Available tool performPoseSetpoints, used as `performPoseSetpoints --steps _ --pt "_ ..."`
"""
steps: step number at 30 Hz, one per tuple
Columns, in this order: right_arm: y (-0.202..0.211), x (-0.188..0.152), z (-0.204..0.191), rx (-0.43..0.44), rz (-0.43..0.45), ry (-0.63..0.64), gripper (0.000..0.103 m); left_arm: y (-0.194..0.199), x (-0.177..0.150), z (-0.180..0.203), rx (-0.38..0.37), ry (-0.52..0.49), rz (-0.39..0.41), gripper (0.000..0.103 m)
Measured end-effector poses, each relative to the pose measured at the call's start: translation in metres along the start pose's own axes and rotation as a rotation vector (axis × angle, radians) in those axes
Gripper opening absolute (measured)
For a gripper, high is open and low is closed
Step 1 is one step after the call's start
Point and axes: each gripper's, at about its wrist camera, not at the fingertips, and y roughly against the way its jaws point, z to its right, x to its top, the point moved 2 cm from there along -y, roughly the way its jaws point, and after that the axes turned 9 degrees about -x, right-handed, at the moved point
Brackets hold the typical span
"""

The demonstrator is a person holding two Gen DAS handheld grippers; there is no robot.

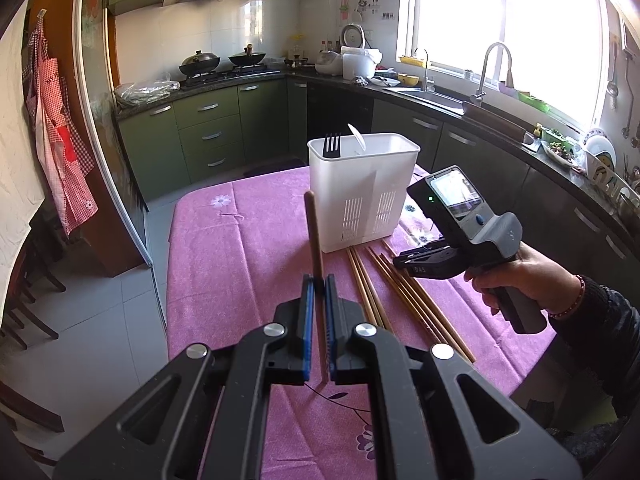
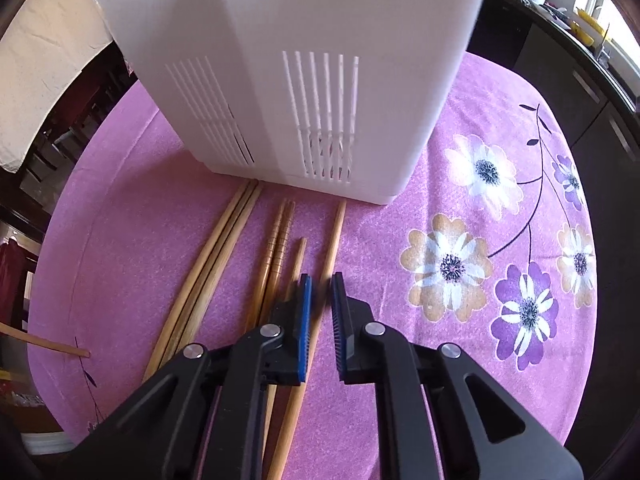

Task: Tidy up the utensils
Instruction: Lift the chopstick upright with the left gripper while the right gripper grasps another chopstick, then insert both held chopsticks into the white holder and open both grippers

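The left gripper (image 1: 319,292) is clamped on a single brown chopstick (image 1: 314,236), which stands nearly upright between its blue pads (image 1: 307,320), the rounded end rising above the fingers and the lower end hanging just over the pink flowered cloth of the tabletop (image 1: 224,248). The right gripper (image 2: 320,292), held in a person's hand (image 1: 516,284) with a beaded bracelet and a dark sleeve, points steeply down at the loose chopsticks (image 2: 224,248) and is closed on the rightmost one (image 2: 332,240), a pale stick that runs between its blue pads and still lies along the cloth. The other chopsticks lie side by side to the left of it, their tips toward the white slotted utensil holder (image 1: 362,192), and one pair reaches right up to its base. The holder stands upright on the tabletop just beyond them, with a black fork (image 1: 332,146) and a white spoon (image 1: 357,136) sticking out of its top. Behind the tabletop runs a kitchen with green cabinets (image 1: 208,132), two woks (image 1: 222,60) on the stove and a sink (image 1: 436,98) under a bright window.
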Motion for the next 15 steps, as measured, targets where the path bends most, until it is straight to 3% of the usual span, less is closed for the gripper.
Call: performPoseSetpoints --steps 5,12,15 --pt "0.027 -0.003 0.009 0.054 0.08 -0.046 0.006 -0.001 0.001 -0.001 0.002 0.003 -0.002 0.006" --pt "0.146 -0.026 0.047 0.107 0.382 -0.091 0.006 -0.002 0.003 0.002 0.0 -0.006 -0.007 0.006" --pt "0.178 -0.043 0.058 0.093 0.462 -0.097 0.006 -0.002 0.004 0.003 -0.002 -0.011 -0.006 0.006"
